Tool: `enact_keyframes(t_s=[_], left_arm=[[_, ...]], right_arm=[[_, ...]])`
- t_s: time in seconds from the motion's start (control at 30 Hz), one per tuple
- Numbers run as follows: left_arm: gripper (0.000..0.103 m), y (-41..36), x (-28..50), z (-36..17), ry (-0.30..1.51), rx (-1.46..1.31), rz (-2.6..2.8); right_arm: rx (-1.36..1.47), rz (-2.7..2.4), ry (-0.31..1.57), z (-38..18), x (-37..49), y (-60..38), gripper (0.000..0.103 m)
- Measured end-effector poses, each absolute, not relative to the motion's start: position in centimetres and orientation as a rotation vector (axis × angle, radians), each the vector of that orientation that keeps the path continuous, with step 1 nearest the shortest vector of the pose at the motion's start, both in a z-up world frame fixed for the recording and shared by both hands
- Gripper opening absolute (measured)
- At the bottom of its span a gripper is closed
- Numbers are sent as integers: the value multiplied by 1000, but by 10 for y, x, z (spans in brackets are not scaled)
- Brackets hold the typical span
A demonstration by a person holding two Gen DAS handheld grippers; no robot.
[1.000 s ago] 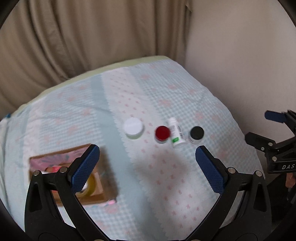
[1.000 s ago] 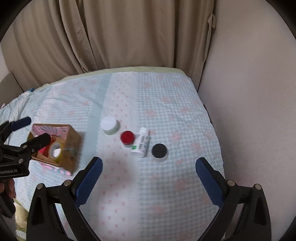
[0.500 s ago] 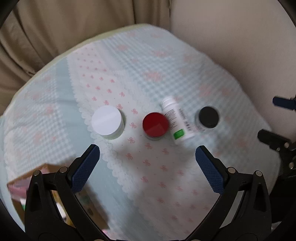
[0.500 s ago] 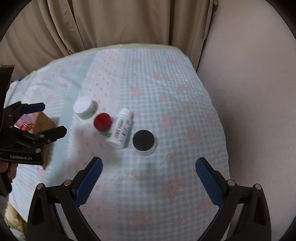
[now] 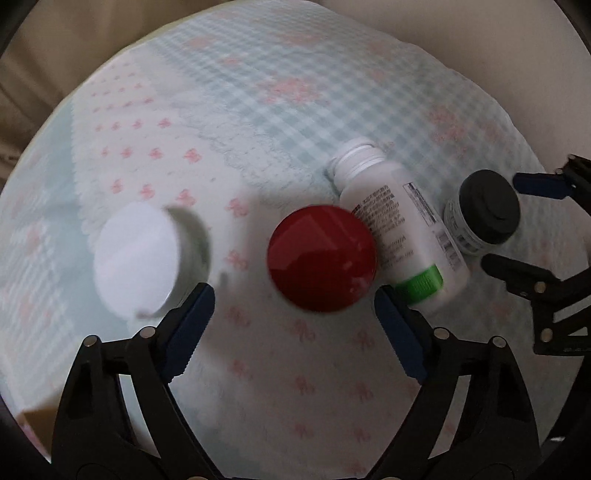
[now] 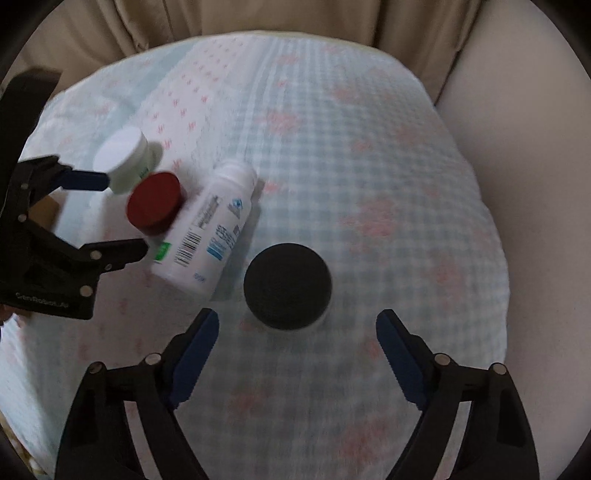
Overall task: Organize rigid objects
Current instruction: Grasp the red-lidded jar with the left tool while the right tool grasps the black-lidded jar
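Left gripper (image 5: 293, 310) closes empty over the red-lidded jar (image 5: 322, 257), seemingly touching the lying white bottle (image 5: 400, 225) – a pad could nudge it. Right gripper (image 6: 297, 339) closes empty above the black-lidded jar (image 6: 287, 285) – beside that bottle.

White-lidded jar (image 5: 135, 258) motion-blurred; bottle (image 5: 402, 232) label print unreadable; cardboard box (image 5: 35, 419) corner, probably, cut off bottom-left.

A pale blue-and-white checked cloth (image 5: 258, 66) with faded pink motifs covers the whole surface below both claws — a strip of it, white with small pink bows (image 5: 155, 147), runs up ahead and to the left. Beyond the cloth's far edge hang beige curtains (image 6: 258, 18), and a plain cream wall (image 6: 535, 147) rises to the right.
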State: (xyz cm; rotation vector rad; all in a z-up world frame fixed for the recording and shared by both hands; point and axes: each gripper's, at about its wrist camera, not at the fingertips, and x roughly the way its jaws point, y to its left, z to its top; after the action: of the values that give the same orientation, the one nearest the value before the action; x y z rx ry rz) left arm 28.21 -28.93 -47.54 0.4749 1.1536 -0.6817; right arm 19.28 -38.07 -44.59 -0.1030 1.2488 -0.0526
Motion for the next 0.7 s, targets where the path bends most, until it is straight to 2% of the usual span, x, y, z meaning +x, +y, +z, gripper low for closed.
enact_keyframes(t_s=[0.07,0.23,0.37,0.7], left_arm=[[81,-295,284,-480,1141,499,-699],[66,-303,288,-488,1137,529,-734],[51,-306,287,-488,1128,537,-778],[51,-306,283,-480,1132,549,-757]], right_arm=[[-113,-43,1260,-454,197,-381,72],[-106,-24,1261,-464,207,-384,70],[-93,3,1284,-471,214,-383,53],[-59,3,1284,-463,218,-389,52]])
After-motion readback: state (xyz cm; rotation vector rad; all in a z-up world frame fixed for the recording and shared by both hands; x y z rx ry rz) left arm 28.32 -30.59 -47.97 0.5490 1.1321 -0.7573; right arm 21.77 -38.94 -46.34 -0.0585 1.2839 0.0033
